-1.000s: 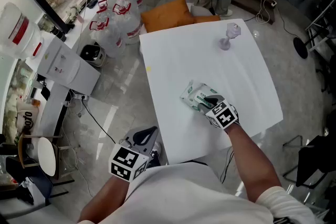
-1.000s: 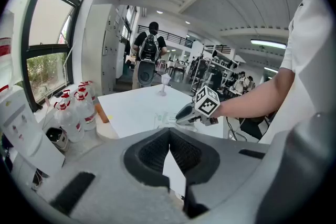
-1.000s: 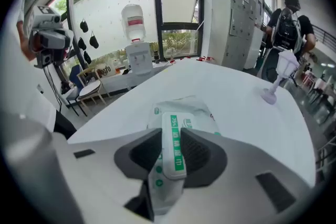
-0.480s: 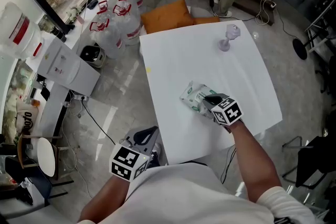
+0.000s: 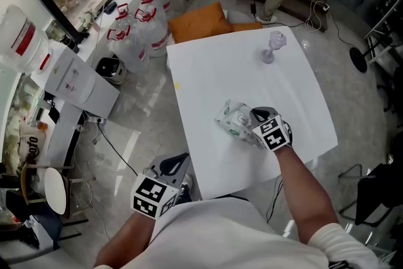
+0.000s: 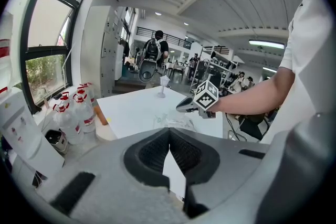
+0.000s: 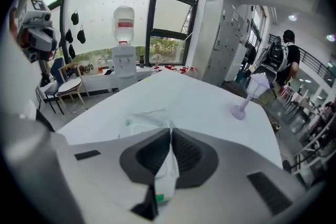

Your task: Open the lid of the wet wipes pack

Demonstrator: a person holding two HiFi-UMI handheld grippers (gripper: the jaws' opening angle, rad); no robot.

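The wet wipes pack lies on the white table, near its front edge. My right gripper is at the pack's right end. Its jaws have just been closing and now pinch the pack's thin white lid flap, which stands up between the pads. In the right gripper view the pack lies just beyond the right gripper. My left gripper hangs off the table's front left corner, shut and empty. The left gripper looks across at the pack.
A lilac goblet-shaped object stands at the table's far side. On the floor to the left are several water bottles, an orange cushion and a white water dispenser. A person with a backpack is beyond the table.
The right gripper's jaws have closed on the pack's lid flap, and the gripper has lifted slightly and drawn back with it. The left gripper has stayed where it was.
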